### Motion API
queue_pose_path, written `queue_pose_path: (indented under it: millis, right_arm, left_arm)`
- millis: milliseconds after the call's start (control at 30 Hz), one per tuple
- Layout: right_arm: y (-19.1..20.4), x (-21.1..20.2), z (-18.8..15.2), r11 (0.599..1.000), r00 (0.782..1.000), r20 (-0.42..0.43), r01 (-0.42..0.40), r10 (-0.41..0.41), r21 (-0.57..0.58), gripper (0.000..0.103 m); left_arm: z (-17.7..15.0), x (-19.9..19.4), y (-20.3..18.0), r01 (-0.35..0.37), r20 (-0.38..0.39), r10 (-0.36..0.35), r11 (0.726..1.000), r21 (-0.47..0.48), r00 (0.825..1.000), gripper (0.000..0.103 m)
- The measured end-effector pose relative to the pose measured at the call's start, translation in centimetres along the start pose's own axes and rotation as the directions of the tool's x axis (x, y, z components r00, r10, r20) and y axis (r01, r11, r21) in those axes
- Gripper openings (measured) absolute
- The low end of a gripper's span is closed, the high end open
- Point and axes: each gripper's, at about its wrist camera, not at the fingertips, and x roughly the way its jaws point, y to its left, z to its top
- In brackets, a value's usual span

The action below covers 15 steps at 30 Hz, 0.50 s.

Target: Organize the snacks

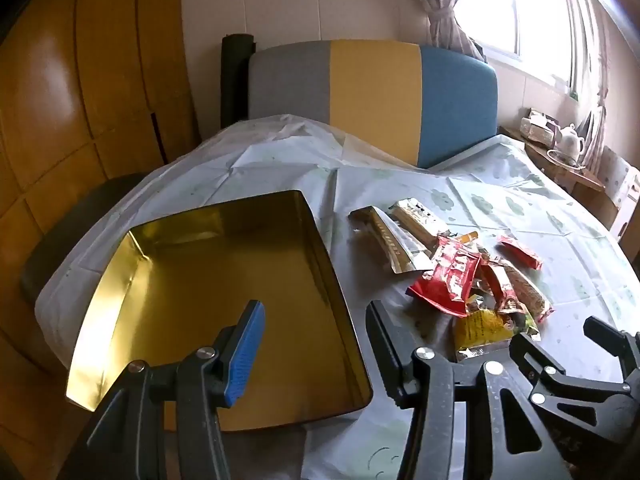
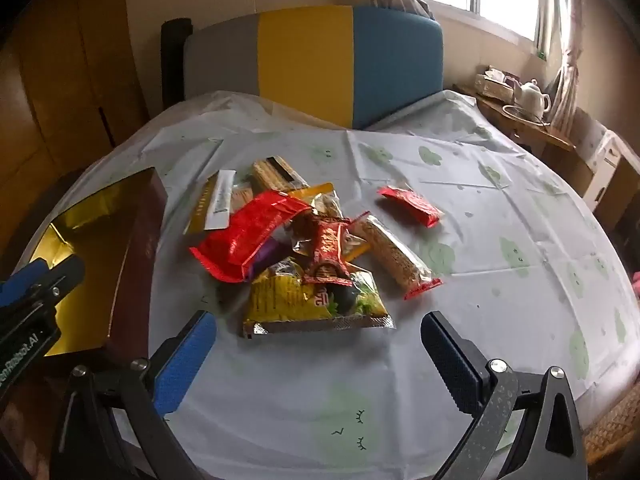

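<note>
**Both grippers empty above the snack pile and the gold tin**

The right gripper (image 2: 318,354) hangs with its jaws spread wide, nothing between them, tilted down at the table (image 2: 500,208). Just beyond its fingertips lies a yellow packet (image 2: 312,304), the nearest piece of the snack pile (image 2: 304,240). On the pile sit a large red wrapper (image 2: 248,236) and a small red-and-gold one; a long biscuit bar (image 2: 396,252) leans off its right side. A small red sachet (image 2: 412,205) lies apart, further toward the table's far edge.

The left gripper (image 1: 316,344) stands partly spread and holds nothing. Its blue-padded finger (image 1: 246,356) hovers over the open gold tin (image 1: 224,276), which sits empty beside the pile, near the table's left edge. A three-coloured chair back (image 1: 372,96) rises behind the far edge.
</note>
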Motion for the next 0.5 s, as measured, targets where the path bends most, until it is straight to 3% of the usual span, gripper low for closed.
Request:
queue_pose_path:
  millis: [500]
  right_arm:
    - [0.5, -0.8, 0.2, 0.999, 0.999, 0.037, -0.030, 0.031, -0.027, 0.103]
  left_arm:
    - [0.0, -0.2, -0.1, -0.008, 0.004, 0.008, 1.000, 0.009, 1.000, 0.054]
